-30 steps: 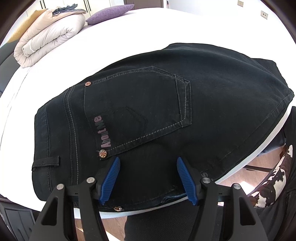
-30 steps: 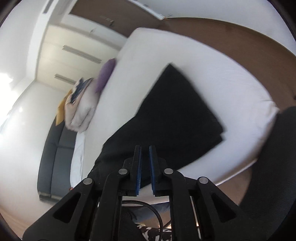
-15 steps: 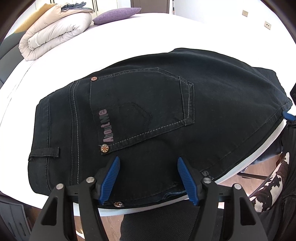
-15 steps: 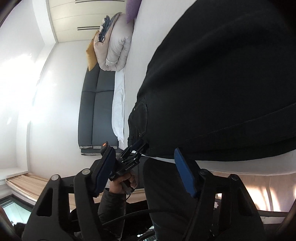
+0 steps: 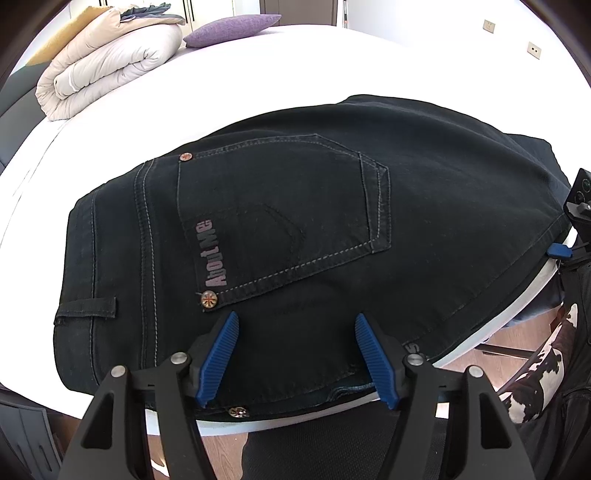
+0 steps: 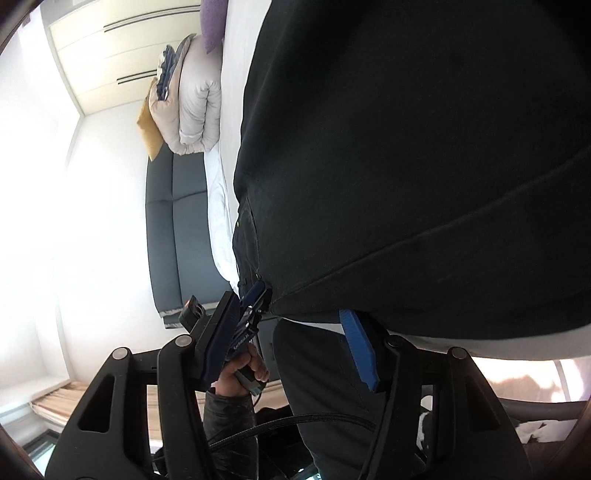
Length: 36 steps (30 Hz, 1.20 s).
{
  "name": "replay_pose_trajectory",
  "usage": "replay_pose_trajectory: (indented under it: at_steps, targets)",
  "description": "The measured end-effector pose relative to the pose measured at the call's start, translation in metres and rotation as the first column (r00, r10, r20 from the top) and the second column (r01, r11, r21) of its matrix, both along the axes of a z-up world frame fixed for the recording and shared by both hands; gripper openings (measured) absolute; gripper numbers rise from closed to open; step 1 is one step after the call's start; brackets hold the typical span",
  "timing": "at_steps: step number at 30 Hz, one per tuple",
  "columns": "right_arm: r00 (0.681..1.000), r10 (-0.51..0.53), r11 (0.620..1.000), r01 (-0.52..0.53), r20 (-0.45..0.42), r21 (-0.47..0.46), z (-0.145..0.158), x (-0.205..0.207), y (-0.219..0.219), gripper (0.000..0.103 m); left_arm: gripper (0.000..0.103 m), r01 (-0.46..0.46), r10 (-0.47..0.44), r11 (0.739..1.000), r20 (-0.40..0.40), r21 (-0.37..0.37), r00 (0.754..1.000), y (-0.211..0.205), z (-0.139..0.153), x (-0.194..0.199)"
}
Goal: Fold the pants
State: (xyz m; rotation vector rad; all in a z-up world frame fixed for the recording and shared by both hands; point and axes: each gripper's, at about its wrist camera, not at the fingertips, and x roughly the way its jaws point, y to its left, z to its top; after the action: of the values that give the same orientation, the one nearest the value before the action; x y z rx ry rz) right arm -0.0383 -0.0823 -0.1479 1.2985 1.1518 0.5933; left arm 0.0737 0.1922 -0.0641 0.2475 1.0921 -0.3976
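Black pants (image 5: 295, 229) lie folded on the white bed (image 5: 258, 74), back pocket up, near the front edge. My left gripper (image 5: 295, 354) is open, its blue pads over the pants' near hem, holding nothing. My right gripper (image 6: 291, 339) is open at the pants' (image 6: 406, 166) right edge by the bed's rim, and one blue fingertip (image 5: 559, 251) shows at the right of the left wrist view. The left gripper (image 6: 255, 295) also shows in the right wrist view, held in a hand.
A rolled beige duvet (image 5: 107, 59) and a purple pillow (image 5: 232, 26) lie at the far side of the bed. A dark grey sofa (image 6: 177, 229) stands beyond. The person's dark legs (image 6: 325, 387) are close below the bed edge.
My right gripper has opened and swung down to the pants' right edge. My left gripper has stayed open and drawn slightly nearer the pants.
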Motion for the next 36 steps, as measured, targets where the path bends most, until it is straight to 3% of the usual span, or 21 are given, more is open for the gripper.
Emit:
replay_pose_trajectory:
  at_steps: [2, 4, 6, 8, 13, 23, 28, 36]
  targets:
    - [1.000, -0.006, 1.000, 0.006, -0.001, -0.004, 0.001, 0.003, 0.004, 0.055, 0.069, -0.001, 0.001, 1.000, 0.000, 0.003, 1.000, -0.002, 0.001, -0.001]
    - [1.000, -0.005, 1.000, 0.005, 0.004, -0.004, -0.001, 0.001, -0.007, 0.047, 0.069, -0.001, 0.001, 1.000, 0.000, 0.007, 1.000, -0.002, 0.001, -0.001]
    - [1.000, 0.000, 1.000, 0.000, 0.007, -0.026, -0.001, -0.006, -0.026, 0.020, 0.069, 0.001, -0.001, 1.000, -0.002, 0.009, 1.000, -0.002, 0.001, -0.001]
    - [1.000, -0.002, 0.998, 0.001, -0.005, -0.059, -0.007, -0.007, -0.032, 0.003, 0.069, 0.003, -0.003, 1.000, -0.004, 0.010, 1.000, -0.004, 0.001, -0.001]
    - [1.000, 0.023, 0.989, -0.020, 0.017, -0.145, 0.002, -0.012, -0.037, 0.002, 0.070, 0.011, -0.011, 1.000, -0.008, 0.017, 1.000, -0.008, 0.001, 0.000]
    - [1.000, 0.021, 0.987, -0.019, 0.006, -0.159, -0.003, -0.023, -0.040, 0.001, 0.070, 0.016, -0.016, 0.999, -0.004, 0.032, 1.000, -0.016, 0.002, -0.002]
    - [1.000, 0.023, 0.987, -0.022, 0.005, -0.156, -0.008, -0.019, -0.042, 0.001, 0.066, 0.025, -0.026, 0.999, 0.010, 0.045, 1.000, -0.027, 0.019, -0.006]
    - [0.999, 0.035, 0.983, -0.031, 0.015, -0.179, -0.005, -0.016, -0.040, 0.001, 0.066, 0.098, -0.090, 0.993, 0.111, -0.059, 0.990, -0.073, 0.058, -0.003]
